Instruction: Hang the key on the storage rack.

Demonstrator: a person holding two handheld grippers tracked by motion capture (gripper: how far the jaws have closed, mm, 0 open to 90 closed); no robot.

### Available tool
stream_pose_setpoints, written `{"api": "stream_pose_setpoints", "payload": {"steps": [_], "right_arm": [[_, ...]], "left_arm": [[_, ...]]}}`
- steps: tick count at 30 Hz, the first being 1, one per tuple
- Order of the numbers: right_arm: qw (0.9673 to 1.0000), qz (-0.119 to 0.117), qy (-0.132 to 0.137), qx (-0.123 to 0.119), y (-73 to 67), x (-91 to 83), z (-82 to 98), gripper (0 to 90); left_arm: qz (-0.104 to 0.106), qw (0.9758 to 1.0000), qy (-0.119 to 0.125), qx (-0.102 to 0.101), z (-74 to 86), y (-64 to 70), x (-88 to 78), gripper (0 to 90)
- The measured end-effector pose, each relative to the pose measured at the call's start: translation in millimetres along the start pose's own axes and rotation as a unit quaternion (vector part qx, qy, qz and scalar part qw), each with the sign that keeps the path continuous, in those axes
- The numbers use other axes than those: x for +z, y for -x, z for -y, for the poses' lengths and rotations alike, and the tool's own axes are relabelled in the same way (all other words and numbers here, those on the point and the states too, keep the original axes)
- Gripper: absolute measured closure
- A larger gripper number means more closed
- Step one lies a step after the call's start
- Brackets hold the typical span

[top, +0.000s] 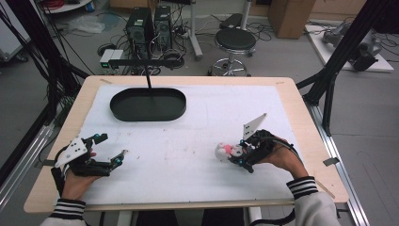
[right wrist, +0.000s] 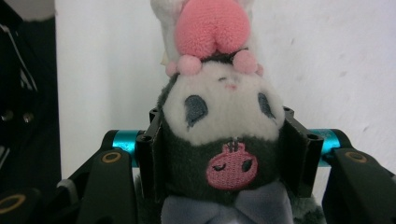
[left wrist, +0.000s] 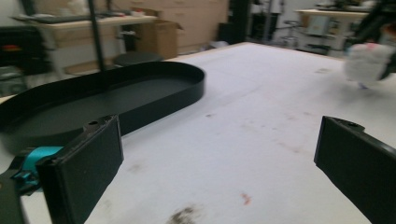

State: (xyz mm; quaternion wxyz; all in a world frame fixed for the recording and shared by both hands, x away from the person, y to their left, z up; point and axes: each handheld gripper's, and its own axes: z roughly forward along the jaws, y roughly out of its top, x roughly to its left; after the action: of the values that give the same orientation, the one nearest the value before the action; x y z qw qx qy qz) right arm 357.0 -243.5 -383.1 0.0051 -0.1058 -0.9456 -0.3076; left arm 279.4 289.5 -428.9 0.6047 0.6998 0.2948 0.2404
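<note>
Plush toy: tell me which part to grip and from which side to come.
Grip the plush toy across its soft dark head, pads on the two flanks, coming from the person's right along the table. The head is rounded and squashy, so it seats between flat pads; the right hand-held gripper is shut on it there.

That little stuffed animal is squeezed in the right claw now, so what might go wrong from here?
The right gripper pinches the plush toy around its soft head, so the stuffing may give and the toy could slip out when lifted.

If the black tray is the goal, it sits far across the table, a long carry during which a loose grip might fail.

The left gripper rests open on the white mat between toy and tray, so the carry might brush it.
</note>
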Motion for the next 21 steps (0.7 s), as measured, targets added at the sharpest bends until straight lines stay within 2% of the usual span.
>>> {"api": "stream_pose_setpoints", "payload": {"steps": [3,7,10,18,21], "right_arm": [[0.9998,0.001,0.022,-0.004,0.8,-2.7,-5.0,43.2],[0.9993,0.003,0.035,-0.013,0.2,-5.8,-13.1,43.2],[0.9990,0.002,0.040,-0.019,-0.5,-7.5,-16.9,43.1],[0.9975,0.007,0.058,-0.041,-4.8,-14.5,-36.4,43.1],[0.9971,0.006,0.056,-0.051,-6.8,-15.4,-44.8,43.1]], "left_arm": [[0.029,0.9995,-0.012,0.003,-15.5,-1.7,5.8,1.8],[0.053,0.9982,-0.025,0.012,-36.2,-3.6,14.4,1.8],[0.060,0.9973,-0.039,0.017,-48.5,-3.1,21.9,1.7],[0.096,0.9923,-0.069,0.036,-73.5,2.9,45.0,1.7],[0.116,0.9888,-0.083,0.045,-83.2,6.7,53.4,1.7]]}}
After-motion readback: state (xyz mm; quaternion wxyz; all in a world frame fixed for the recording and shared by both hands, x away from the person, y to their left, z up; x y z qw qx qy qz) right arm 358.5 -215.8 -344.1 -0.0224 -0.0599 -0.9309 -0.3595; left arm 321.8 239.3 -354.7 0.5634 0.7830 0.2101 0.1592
